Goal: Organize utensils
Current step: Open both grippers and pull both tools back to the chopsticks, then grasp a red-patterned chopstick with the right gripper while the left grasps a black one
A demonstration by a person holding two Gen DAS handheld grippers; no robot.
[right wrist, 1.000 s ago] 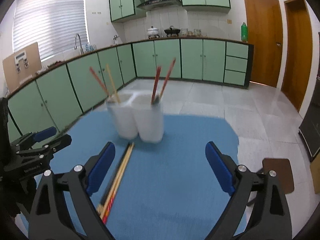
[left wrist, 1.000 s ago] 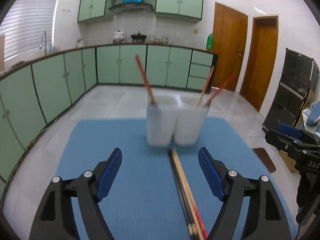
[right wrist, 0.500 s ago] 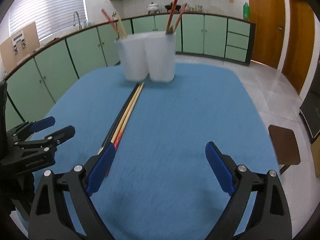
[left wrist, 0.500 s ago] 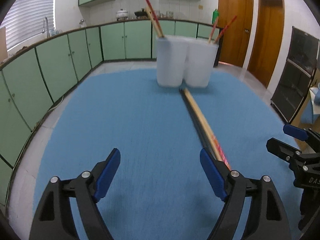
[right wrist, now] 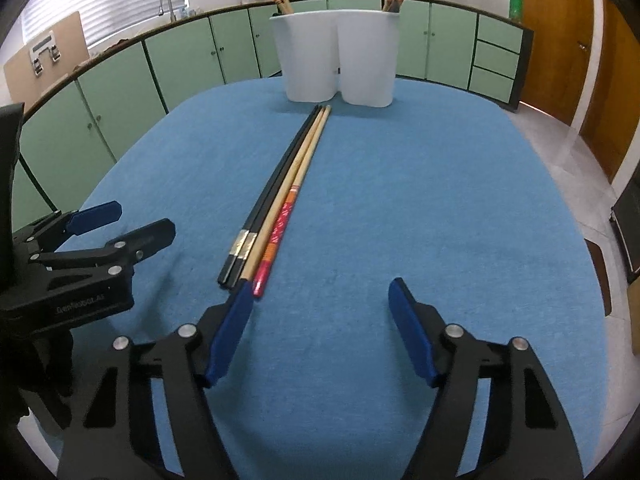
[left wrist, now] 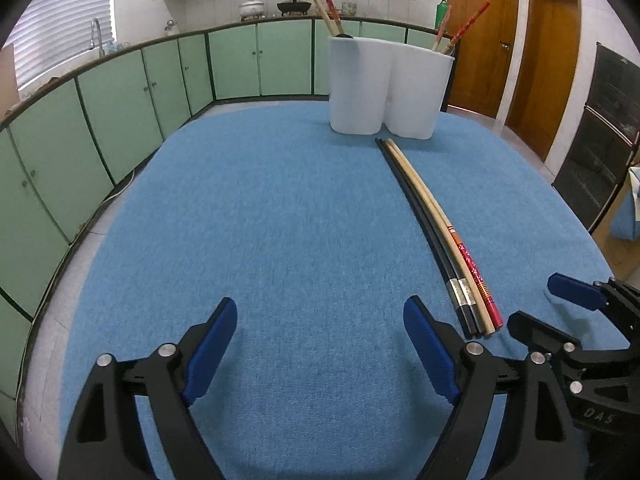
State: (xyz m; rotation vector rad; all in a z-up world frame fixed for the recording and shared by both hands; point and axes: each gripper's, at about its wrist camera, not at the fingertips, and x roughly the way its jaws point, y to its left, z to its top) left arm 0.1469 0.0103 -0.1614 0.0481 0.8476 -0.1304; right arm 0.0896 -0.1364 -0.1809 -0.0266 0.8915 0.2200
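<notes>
Already, 4 chopsticks stand in the white two-cup holder (right wrist: 338, 60) at the tabletop's (right wrist: 460, 220) far end, while 4 more (right wrist: 280, 200) lie bundled on the blue cloth: 2 black with silver bands, 1 pale wood, 1 red-patterned. The right gripper (right wrist: 320, 328), jaws just closing yet empty, sits beside their near ends; the left gripper (left wrist: 316, 344) gapes wide, holding nothing.

Low over the blue mat (left wrist: 280, 220), angled down and forward; side by side; both facing the chopsticks (right wrist: 276, 208) and white holder (left wrist: 388, 88).

Green cabinets (left wrist: 120, 116), wooden doors (left wrist: 482, 36)
</notes>
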